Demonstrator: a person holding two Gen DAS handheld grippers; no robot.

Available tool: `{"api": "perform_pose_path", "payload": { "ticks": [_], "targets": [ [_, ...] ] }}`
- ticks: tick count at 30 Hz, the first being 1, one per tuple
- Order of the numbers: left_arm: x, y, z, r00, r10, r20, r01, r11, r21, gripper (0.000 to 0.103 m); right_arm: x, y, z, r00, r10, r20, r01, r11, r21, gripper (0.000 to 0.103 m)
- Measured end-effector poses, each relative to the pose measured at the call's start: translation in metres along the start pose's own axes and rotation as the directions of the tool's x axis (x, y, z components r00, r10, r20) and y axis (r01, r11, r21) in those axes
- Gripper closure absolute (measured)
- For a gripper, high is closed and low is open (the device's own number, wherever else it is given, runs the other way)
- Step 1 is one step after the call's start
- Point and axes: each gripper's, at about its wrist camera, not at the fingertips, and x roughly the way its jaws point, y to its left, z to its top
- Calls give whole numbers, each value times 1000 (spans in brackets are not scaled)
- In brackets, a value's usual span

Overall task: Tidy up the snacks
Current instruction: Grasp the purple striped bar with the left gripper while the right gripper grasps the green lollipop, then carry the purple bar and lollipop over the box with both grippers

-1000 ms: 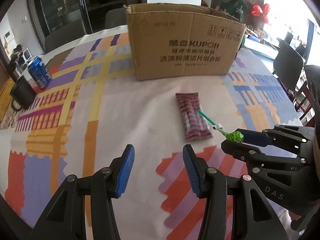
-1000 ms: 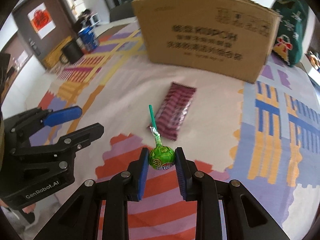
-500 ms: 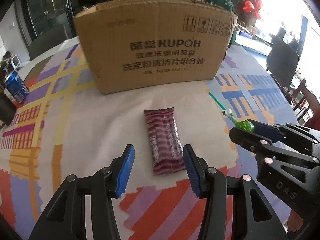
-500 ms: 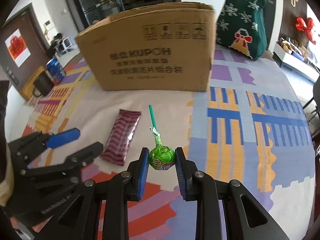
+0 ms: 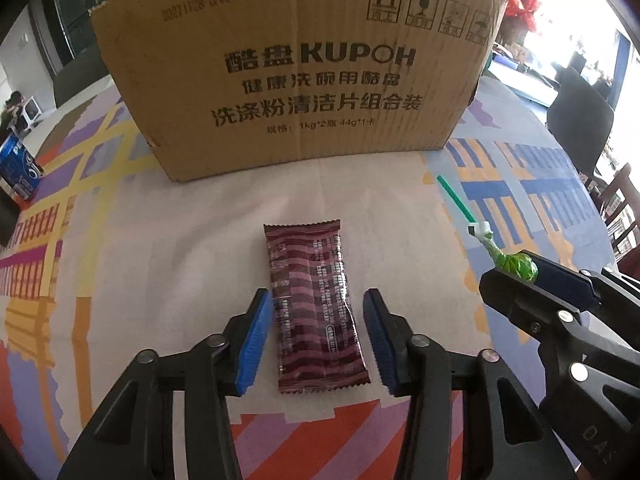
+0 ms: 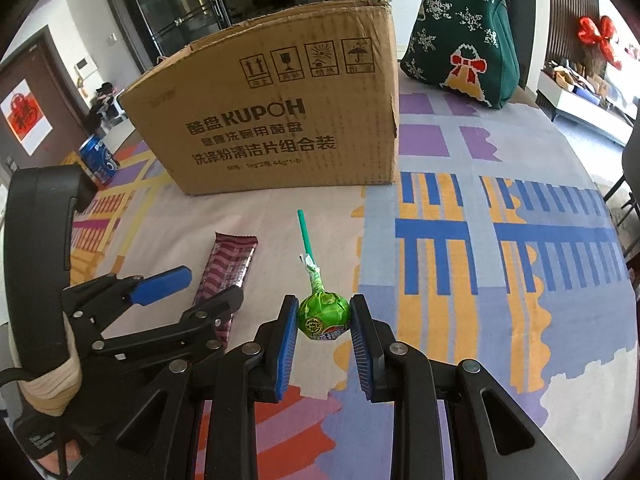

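**Snack bar still on the tabletop, lollipop already in hand**

The snack bar, in a dark red striped wrapper, lies flat on the patterned tabletop just in front of the cardboard box, its long side pointing toward the box. The left gripper straddles its near half; its fingers have just been closing, yet in the left wrist view a sliver of cloth shows between each pad and the wrapper, so the bar looks ungrasped. To the right of the bar, also in front of the box, the right gripper is clamped on the green head of a lollipop, stick aimed at the box. A blue can stands at the box's left end and a green knitted bag behind its right end.

Judging by this, neither snack has reached the box: one is picked up, one is about to be, and both drops remain.
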Motion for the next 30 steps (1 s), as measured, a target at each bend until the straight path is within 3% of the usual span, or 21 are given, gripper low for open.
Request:
{"api": "perform_pose_path", "payload": {
  "ticks": [7,16,30],
  "targets": [
    [2,-3,-1,1000,10,9,-10,1000,12,66,1,-2,1,1000,-1,2,1,1000,10,75],
    [-7,-1,0,999,-17,33,17,1000,10,67,-1,-1,3,1000,0,7,0,1000,9,75],
    [-63,8,12,985,-46,168,49,999,-11,68,-21,2,14,998,18,58,-19,1000,9,75]
  ]
}}
